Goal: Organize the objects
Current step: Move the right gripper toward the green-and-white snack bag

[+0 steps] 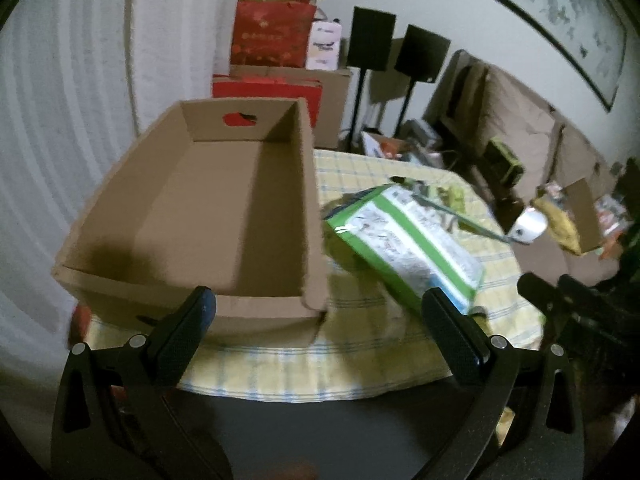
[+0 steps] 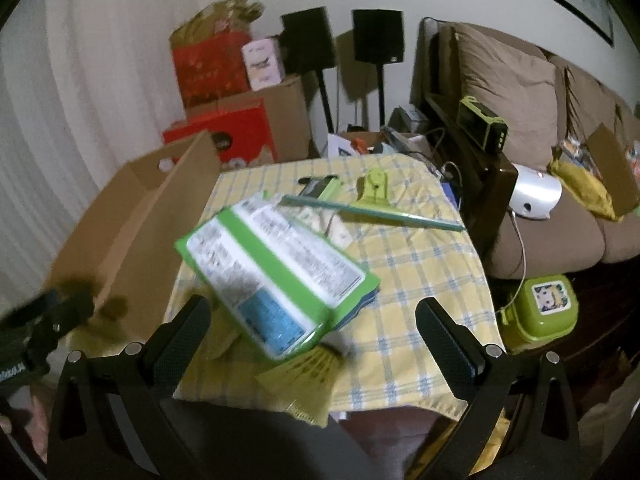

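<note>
An open, empty cardboard box (image 1: 208, 208) stands on the left of the table with a yellow checked cloth (image 1: 360, 352); it also shows in the right wrist view (image 2: 132, 216). A green and white packet (image 1: 404, 240) lies tilted on the cloth right of the box, also in the right wrist view (image 2: 276, 272). My left gripper (image 1: 320, 304) is open and empty, near the box's front right corner. My right gripper (image 2: 312, 312) is open, its fingers on either side of the packet's near end, not touching it. A green clip (image 2: 374, 188), a long thin stick (image 2: 372, 212) and a small dark item (image 2: 320, 188) lie farther back.
A brown sofa (image 2: 540, 140) with cushions stands right of the table, with a white device (image 2: 534, 196) on it. A green lunch box (image 2: 540, 308) sits beside the table. Red boxes (image 2: 216, 68), cardboard cartons and two black speakers (image 2: 376, 36) stand against the back wall.
</note>
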Demonstrator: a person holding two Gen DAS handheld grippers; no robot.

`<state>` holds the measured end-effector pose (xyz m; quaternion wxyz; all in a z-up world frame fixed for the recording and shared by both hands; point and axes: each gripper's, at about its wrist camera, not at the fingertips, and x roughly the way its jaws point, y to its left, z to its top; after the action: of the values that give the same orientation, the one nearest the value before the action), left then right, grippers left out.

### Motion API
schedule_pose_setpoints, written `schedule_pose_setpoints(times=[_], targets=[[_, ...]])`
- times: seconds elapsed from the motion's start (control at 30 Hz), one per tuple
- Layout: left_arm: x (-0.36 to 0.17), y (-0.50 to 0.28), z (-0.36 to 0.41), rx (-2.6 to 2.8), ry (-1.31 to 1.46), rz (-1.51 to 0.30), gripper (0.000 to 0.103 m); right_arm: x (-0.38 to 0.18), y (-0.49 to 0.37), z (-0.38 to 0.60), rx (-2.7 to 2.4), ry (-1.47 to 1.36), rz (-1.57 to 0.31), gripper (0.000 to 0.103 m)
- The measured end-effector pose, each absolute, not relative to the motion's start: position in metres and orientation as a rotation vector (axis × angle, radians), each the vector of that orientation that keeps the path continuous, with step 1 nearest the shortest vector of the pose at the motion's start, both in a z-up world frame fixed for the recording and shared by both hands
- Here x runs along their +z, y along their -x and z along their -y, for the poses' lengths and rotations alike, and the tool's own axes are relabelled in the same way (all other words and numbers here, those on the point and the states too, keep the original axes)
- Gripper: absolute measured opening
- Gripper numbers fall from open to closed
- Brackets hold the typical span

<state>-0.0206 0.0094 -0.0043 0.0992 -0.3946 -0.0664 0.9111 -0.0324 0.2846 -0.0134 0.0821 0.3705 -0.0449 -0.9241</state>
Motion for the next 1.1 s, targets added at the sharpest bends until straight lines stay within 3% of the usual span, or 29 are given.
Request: schedule_pose_setpoints(times=[0.17, 0.6, 0.8, 1.0, 1.1], targets=[[-0.006, 0.023, -0.017, 2.600, 1.157, 0.270, 0.102, -0.010, 0.043, -0.317, -2.744, -1.081, 0.295, 0.103], [-0.017, 0.046, -0.054, 2.472, 1.195, 0.297, 0.097, -0.047, 0.066, -0.349, -2.630, -1.194, 0.442, 0.102], [-0.028, 0.044, -0.075, 2.449, 1.202, 0.218, 0.094, -0.063, 0.066, -0.356, -2.560, -1.261, 0.520, 0.101], [-0.039, 0.045, -0.085, 2.419, 1.231, 0.217, 0.094, -0.084, 0.067, -0.342, -2.468, -1.392, 0.513, 0.090], [-0.039, 0.046, -0.085, 2.419, 1.229, 0.219, 0.094, -0.092, 0.068, -0.331, -2.440, -1.449, 0.472, 0.077]])
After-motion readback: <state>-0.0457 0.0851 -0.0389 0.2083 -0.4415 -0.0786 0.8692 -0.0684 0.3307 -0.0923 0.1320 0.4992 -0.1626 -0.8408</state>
